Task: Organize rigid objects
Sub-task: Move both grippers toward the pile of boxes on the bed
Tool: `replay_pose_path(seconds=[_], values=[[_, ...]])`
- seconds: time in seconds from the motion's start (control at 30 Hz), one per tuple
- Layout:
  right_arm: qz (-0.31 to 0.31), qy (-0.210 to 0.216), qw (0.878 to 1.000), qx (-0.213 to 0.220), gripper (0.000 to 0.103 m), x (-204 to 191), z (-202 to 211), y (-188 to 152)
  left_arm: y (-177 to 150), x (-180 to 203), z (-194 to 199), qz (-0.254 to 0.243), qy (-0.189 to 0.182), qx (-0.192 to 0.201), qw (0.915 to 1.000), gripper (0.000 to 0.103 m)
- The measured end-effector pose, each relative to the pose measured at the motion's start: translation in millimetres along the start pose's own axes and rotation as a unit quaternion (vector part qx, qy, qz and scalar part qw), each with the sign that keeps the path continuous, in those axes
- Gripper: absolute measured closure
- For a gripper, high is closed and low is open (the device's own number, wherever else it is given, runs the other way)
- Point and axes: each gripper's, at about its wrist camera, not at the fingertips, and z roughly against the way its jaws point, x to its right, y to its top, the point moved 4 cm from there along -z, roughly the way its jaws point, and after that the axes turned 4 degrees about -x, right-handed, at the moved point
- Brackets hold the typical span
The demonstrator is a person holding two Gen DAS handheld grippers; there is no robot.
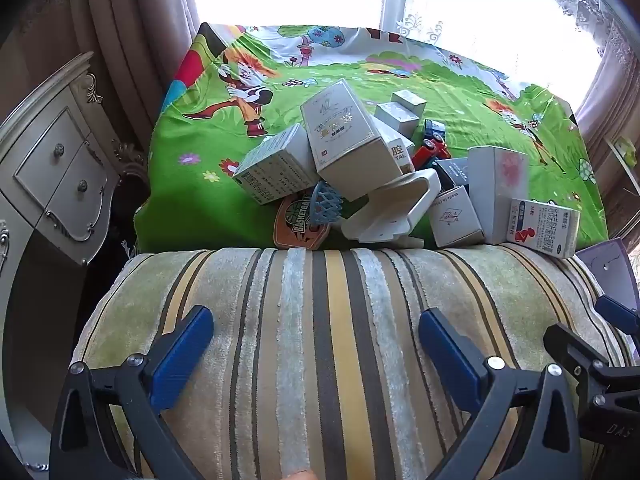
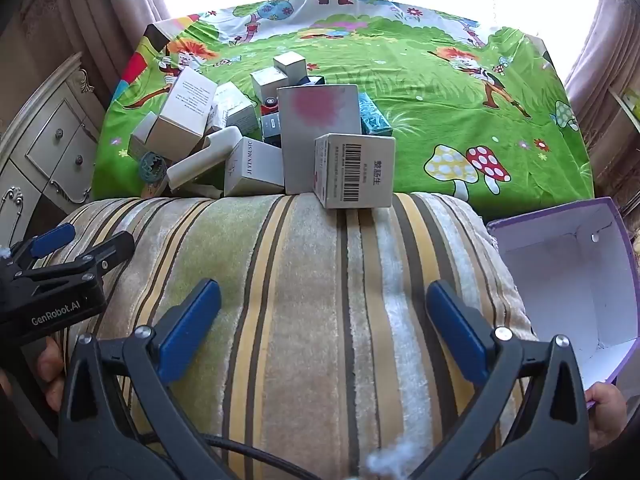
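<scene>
A heap of small cartons (image 1: pixel 348 140) lies on a green cartoon bedsheet (image 1: pixel 192 184), with toy cars (image 1: pixel 432 148), a white plastic holder (image 1: pixel 396 208), a blue net toy (image 1: pixel 326 204) and a red-and-white medicine box (image 1: pixel 544 226) at its right end. In the right wrist view the heap (image 2: pixel 256 136) includes a tall grey box (image 2: pixel 320 136) and a barcoded box (image 2: pixel 354 170). My left gripper (image 1: pixel 316 340) is open and empty above a striped cushion (image 1: pixel 320 340). My right gripper (image 2: pixel 324 320) is open and empty over the same cushion (image 2: pixel 300 280).
An open purple box with a white inside (image 2: pixel 576 280) sits at the right of the cushion, a hand at its edge. An ornate white dresser (image 1: pixel 52 160) stands on the left. Curtains and a bright window lie behind the bed.
</scene>
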Motion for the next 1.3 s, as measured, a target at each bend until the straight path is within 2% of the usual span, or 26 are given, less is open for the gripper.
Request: replay_pose_path(seconds=[0.03, 0.27, 0.6, 1.0, 1.17, 1.3], values=[[0.000, 0.000, 1.000, 0.000, 0.000, 0.8, 0.1, -0.1, -0.4, 0.0, -0.7, -0.001, 0.003, -0.010, 0.9999, 0.000], [0.004, -0.007, 1.000, -0.004, 0.000, -1.7, 0.1, 0.3, 2.3, 7.3, -2.3, -0.004, 0.007, -0.012, 0.9999, 0.000], [0.006, -0.009, 1.000, -0.005, 0.000, 0.4, 0.1, 0.3, -1.6, -1.6, -5.5, 0.006, -0.004, -0.009, 0.9999, 0.000], [0.004, -0.007, 1.000, -0.001, 0.000, 0.5, 0.6, -0.9, -2.9, -7.0, 3.5, 0.031, -0.032, 0.014, 0.9989, 0.000], [0.003, -0.007, 1.000, 0.005, 0.000, 0.6, 1.2, -1.1, -2.4, -3.5, 1.5, 0.021, -0.018, 0.012, 0.9995, 0.000], [0.003, -0.008, 1.000, 0.008, 0.000, -0.1, 1.2, -1.3, -2.0, -5.6, 2.4, 0.025, -0.025, 0.016, 0.9992, 0.000]])
